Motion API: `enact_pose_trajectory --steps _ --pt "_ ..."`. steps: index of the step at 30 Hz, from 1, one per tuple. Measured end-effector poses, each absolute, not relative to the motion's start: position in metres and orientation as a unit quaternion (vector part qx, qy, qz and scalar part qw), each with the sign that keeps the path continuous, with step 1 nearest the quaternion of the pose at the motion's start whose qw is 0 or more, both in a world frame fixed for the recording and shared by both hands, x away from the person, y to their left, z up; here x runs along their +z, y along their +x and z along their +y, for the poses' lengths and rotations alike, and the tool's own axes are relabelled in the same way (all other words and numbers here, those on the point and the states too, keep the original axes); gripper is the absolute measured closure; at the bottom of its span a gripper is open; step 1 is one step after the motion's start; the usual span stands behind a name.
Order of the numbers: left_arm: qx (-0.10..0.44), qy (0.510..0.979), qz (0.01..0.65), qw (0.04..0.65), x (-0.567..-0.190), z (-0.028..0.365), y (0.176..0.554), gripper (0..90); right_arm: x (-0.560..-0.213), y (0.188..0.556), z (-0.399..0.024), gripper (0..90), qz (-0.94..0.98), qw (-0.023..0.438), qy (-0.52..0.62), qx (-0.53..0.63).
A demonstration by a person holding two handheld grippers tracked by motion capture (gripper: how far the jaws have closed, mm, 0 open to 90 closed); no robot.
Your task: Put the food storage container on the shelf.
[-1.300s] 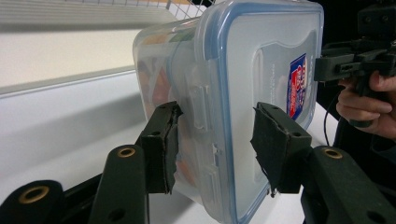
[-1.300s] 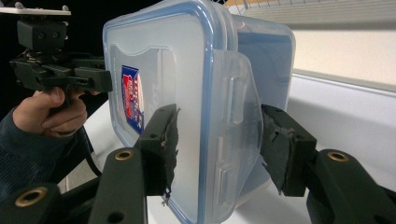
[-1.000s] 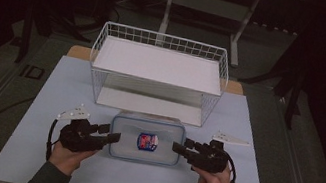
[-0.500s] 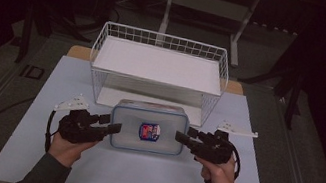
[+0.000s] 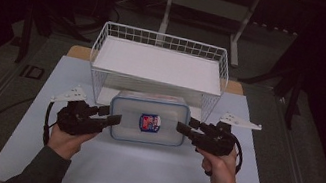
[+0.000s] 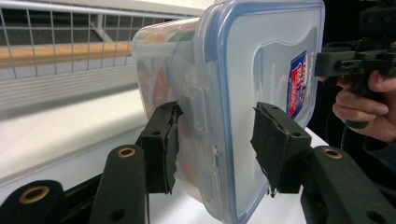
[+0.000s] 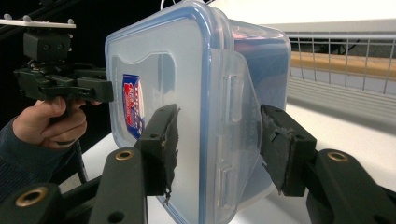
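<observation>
1. High view: the lidded plastic box sits between the left gripper and right gripper, in front of the wire basket, over the white surface.
2. Left gripper view: jaws clamp the box's end at its latch.
3. Right gripper view: jaws clamp the opposite end.

The room is dark. A white table sheet is lit; a grey frame stand occupies the dark floor behind.
</observation>
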State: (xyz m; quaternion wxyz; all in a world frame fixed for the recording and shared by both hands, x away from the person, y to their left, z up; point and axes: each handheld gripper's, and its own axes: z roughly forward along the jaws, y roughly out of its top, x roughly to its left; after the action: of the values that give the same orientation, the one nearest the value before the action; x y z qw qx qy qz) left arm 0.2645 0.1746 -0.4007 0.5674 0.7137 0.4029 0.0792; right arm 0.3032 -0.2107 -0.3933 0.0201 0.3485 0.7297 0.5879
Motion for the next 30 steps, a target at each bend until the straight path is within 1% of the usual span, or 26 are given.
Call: enact_pose_trajectory --steps 16,22,30 --pt "0.105 0.712 0.384 0.579 -0.371 0.179 0.278 51.5 -0.370 0.314 -0.207 48.8 0.724 0.036 0.337 0.601" --pt "0.110 0.699 0.382 0.595 -0.362 0.182 0.287 51.6 -0.362 0.319 -0.204 48.8 0.719 0.046 0.333 0.608" --pt "0.117 0.697 0.376 0.599 -0.349 0.183 0.299 51.6 -0.350 0.328 -0.203 48.7 0.714 0.056 0.329 0.615"
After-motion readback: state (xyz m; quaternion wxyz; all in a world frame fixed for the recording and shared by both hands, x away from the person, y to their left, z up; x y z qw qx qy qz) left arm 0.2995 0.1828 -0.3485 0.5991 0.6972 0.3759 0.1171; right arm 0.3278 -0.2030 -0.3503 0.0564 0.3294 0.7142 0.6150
